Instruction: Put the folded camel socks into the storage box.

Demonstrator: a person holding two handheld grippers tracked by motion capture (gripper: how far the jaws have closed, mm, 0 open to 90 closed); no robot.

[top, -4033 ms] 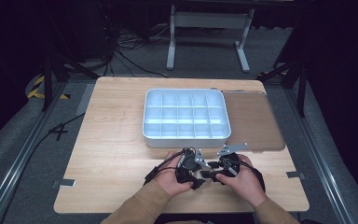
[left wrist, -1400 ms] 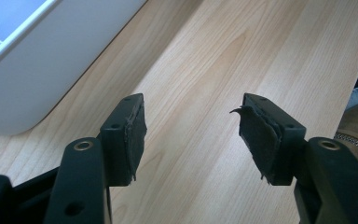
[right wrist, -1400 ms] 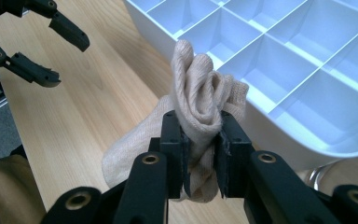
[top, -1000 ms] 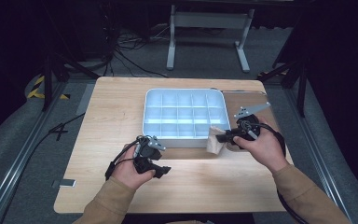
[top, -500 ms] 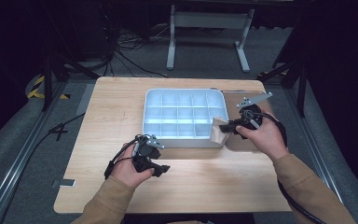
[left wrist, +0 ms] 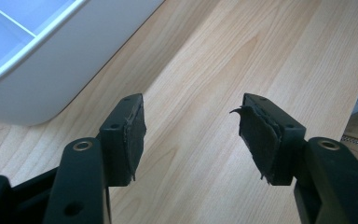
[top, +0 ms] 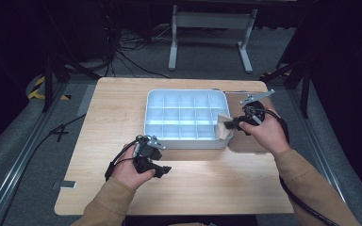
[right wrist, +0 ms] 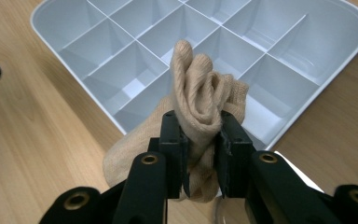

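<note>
A white tray [top: 153, 113] divided into several compartments sits in the middle of the wooden table. My right gripper [top: 229, 125] is at the tray's near right corner, shut on a bunched beige sock [top: 223, 127]. In the right gripper view the sock [right wrist: 200, 100] bulges up between the jaws, above the tray's corner compartments [right wrist: 98, 28]. My left gripper [top: 161, 170] rests low over the bare table in front of the tray, pointing right. Its jaws stand apart in the left gripper view with nothing between the pads [left wrist: 131, 140], and the tray's rounded corner [left wrist: 51, 70] lies just beyond them.
A brown mat [top: 247, 143] lies on the table under my right hand, right of the tray. The table's front edge [top: 169, 211] runs just behind my left hand. Cables and a metal stand [top: 207, 33] are on the floor beyond the table.
Four seconds ago both hands were together at the table's front. My right gripper has since carried the sock up and back to the tray's right corner. The left hand stays still.
</note>
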